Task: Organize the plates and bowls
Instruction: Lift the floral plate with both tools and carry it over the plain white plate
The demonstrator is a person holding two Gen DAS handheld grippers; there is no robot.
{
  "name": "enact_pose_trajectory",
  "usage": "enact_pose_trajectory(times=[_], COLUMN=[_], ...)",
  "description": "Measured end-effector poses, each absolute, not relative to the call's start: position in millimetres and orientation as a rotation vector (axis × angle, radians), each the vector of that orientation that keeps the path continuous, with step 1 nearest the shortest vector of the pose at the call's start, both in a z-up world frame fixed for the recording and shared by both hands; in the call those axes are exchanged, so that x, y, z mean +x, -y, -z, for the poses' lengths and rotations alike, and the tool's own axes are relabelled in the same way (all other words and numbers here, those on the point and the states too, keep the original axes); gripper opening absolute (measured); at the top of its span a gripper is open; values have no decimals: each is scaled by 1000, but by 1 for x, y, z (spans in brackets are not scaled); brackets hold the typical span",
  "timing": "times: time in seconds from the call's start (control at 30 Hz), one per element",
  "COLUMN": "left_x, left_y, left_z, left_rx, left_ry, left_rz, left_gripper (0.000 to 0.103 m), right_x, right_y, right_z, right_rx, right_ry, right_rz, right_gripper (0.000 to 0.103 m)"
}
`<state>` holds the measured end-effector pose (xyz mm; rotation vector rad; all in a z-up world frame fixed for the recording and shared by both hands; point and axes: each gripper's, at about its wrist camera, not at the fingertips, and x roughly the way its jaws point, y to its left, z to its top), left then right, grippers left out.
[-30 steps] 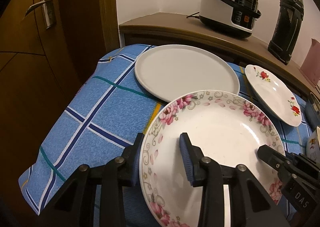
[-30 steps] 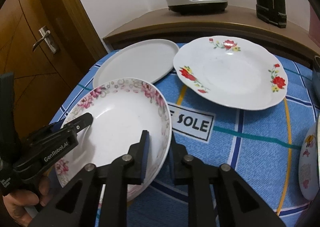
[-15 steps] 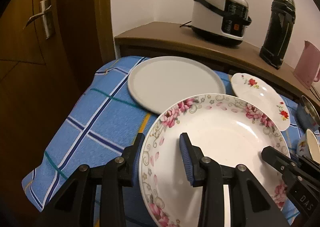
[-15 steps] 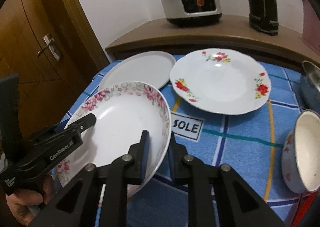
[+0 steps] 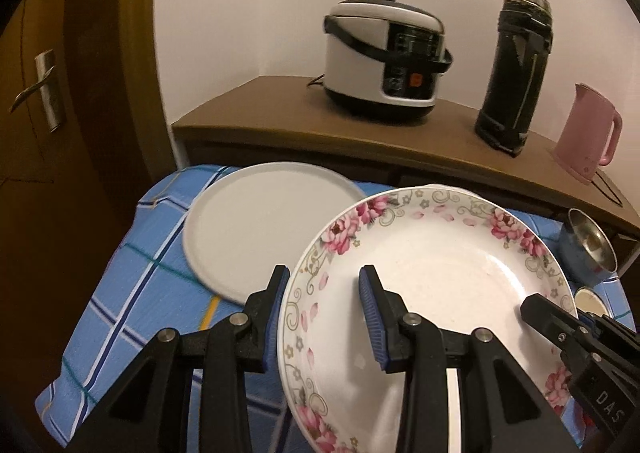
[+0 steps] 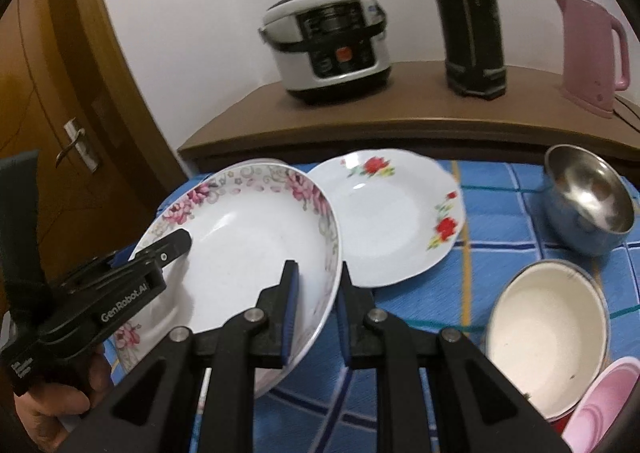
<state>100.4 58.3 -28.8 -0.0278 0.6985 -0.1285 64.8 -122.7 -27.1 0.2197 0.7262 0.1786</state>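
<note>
A deep white plate with pink flowers on its rim [image 5: 440, 281] hangs tilted above the blue checked cloth [image 5: 132, 293], held by both grippers. My left gripper [image 5: 324, 313] is shut on its near left rim, one pad outside and one inside. My right gripper [image 6: 316, 301] is shut on the plate [image 6: 248, 245] at its right rim. A flat grey plate [image 5: 264, 225] lies on the cloth behind it. To the right lies a white plate with red roses [image 6: 392, 213], partly hidden by the held plate.
A steel bowl [image 6: 588, 197], a cream bowl [image 6: 548, 333] and a pink bowl [image 6: 600, 413] stand at the right. Behind the table a brown counter [image 5: 360, 133] carries a rice cooker [image 5: 384, 57], a black flask [image 5: 516, 73] and a pink kettle [image 5: 588, 133]. A wooden door [image 5: 48, 133] stands at the left.
Both grippers have risen with the flowered plate, lifting it off the cloth. It now covers part of the grey plate and the rose plate behind it.
</note>
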Motion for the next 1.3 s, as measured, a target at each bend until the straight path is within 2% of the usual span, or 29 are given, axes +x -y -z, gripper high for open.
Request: enact_pose_trajectory(times=[0.27, 0.57, 0.97, 1.3], left_x=[113, 155, 216, 234], left_y=[-53, -88, -140, -149], left_z=[22, 23, 45, 69], left_rx=[-32, -41, -48, -76], left_ry=[-680, -677, -694, -741], left_rz=[139, 72, -41, -46], left_gripper=[39, 39, 39, 39], right_x=[74, 120, 199, 221], right_y=[133, 105, 47, 33], right_z=[17, 15, 49, 73], right_rx=[228, 242, 234, 190], right_ry=[-705, -698, -768, -818], right_rz=[-154, -181, -242, -227], right_gripper=[18, 18, 18, 18])
